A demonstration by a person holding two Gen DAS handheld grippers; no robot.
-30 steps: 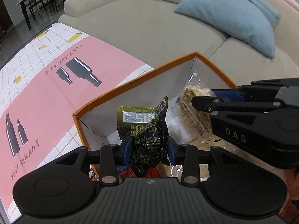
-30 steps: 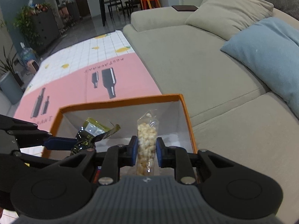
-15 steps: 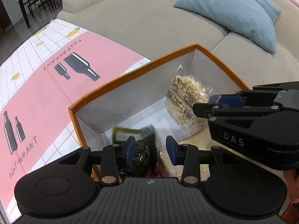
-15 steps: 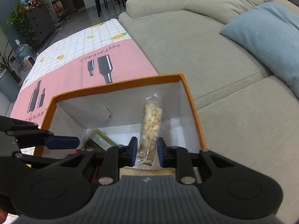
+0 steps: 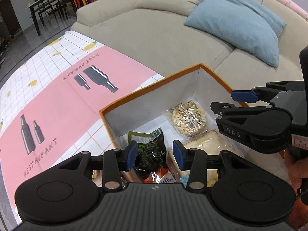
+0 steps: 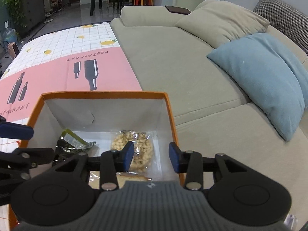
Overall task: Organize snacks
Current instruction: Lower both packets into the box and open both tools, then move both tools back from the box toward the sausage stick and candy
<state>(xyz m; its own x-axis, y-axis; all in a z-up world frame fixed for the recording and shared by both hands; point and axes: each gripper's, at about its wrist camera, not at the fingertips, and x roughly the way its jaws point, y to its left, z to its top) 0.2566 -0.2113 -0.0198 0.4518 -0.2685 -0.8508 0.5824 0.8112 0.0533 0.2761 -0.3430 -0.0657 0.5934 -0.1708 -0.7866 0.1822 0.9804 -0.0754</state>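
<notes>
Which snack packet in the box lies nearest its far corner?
The clear packet of pale puffs, flat on the floor of the orange box by that corner. The dark green packet sits nearer the cameras.

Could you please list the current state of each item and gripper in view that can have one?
Orange box: open, no lid on it.
Clear puffed-snack bag: sealed, lying flat in the box, released.
Dark green snack packet: crumpled, resting in the box, released.
Bread pack: lying flat in the box.
Left gripper: opening, nothing gripped.
Right gripper: opening, nothing gripped.
</notes>
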